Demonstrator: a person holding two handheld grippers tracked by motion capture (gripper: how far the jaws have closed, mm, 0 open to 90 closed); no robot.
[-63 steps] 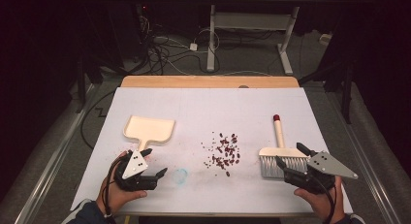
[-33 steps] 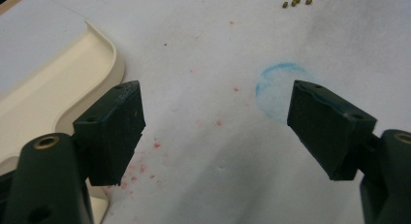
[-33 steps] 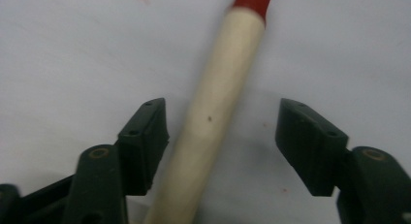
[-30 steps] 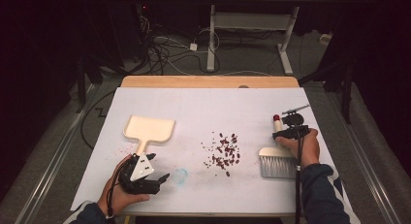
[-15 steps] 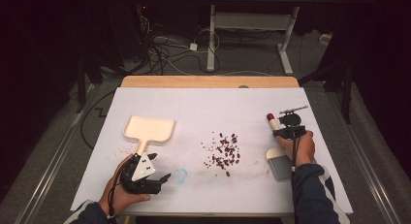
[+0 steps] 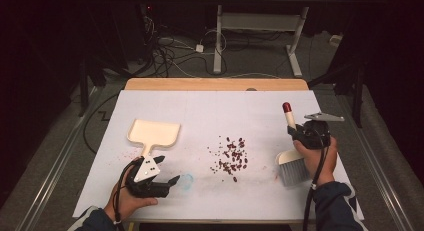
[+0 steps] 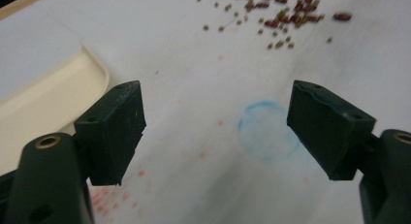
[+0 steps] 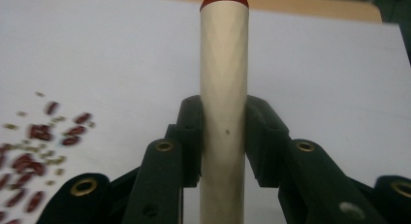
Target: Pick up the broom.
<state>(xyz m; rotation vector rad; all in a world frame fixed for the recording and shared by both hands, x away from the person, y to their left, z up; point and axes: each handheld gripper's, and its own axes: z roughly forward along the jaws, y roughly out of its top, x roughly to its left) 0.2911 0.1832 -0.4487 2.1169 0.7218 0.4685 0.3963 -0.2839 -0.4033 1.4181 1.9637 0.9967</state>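
Observation:
A hand brush (image 6: pixel 291 161) with pale bristles and a cream, red-tipped handle (image 8: pixel 224 78) is lifted at the table's right side. My right gripper (image 6: pixel 296 133) has just closed and is shut on that handle, the pads (image 8: pixel 190 132) pressing both sides of it. A pile of red beans (image 6: pixel 231 156) lies scattered at the table's middle and shows too as beans (image 7: pixel 281 13) and beans (image 8: pixel 39 146). The cream dustpan (image 6: pixel 152 133) lies flat at the left, its edge also visible as dustpan (image 7: pixel 43 103). My left gripper (image 6: pixel 167 181) rests open near the front edge, just below the dustpan, nothing between its fingers (image 7: pixel 114 129).
The white sheet on the table (image 6: pixel 210 106) carries a faint blue ring (image 7: pixel 265 129) and reddish smudges (image 7: pixel 116 197) near my left gripper. The wooden table edge (image 6: pixel 215 84) runs along the far side. Cables and desk legs (image 6: pixel 220 36) stand on the floor beyond.
My right gripper came forward over the brush, closed on its handle and raised it, so the brush now hangs bristles down. The left gripper has stayed put.

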